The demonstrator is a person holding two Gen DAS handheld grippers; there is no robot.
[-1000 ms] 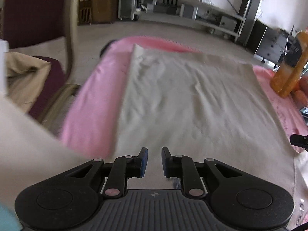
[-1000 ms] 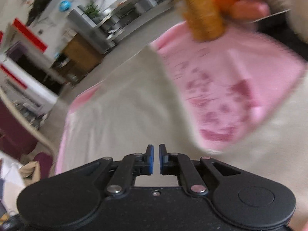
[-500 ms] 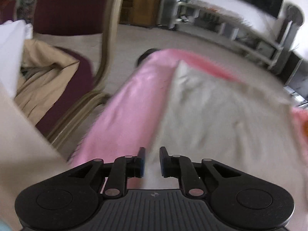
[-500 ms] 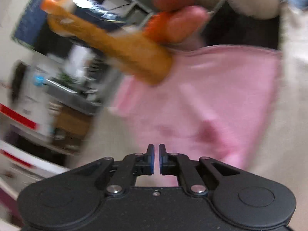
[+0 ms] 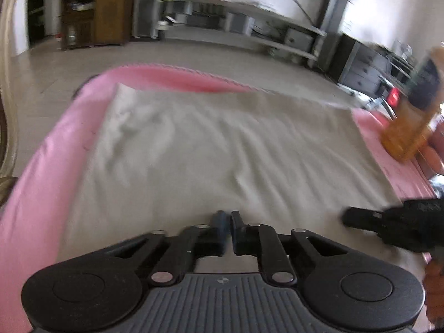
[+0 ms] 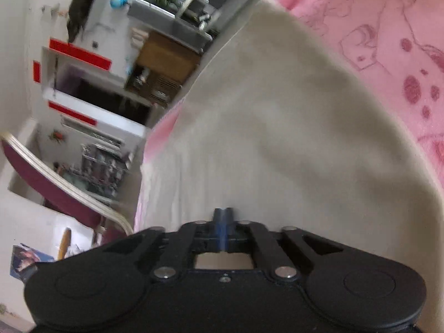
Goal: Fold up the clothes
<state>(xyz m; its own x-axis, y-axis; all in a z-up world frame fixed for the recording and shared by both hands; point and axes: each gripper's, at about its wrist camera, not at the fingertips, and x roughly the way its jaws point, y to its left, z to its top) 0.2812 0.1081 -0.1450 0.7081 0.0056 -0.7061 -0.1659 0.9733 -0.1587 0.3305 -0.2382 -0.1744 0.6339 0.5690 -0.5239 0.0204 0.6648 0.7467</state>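
Beige garment spread on pink cloth, left gripper fingers nearly together, right gripper fingers pressed together above garment edge.

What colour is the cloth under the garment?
Pink, with darker drawings; clearest in the right wrist view.

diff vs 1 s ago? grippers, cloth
Both views swung away and came back over the beige cloth. Left gripper narrowed from a clear gap to nearly shut; right gripper closed fully. Whether either pinches fabric is unclear. Cloth stays spread on the pink cover.
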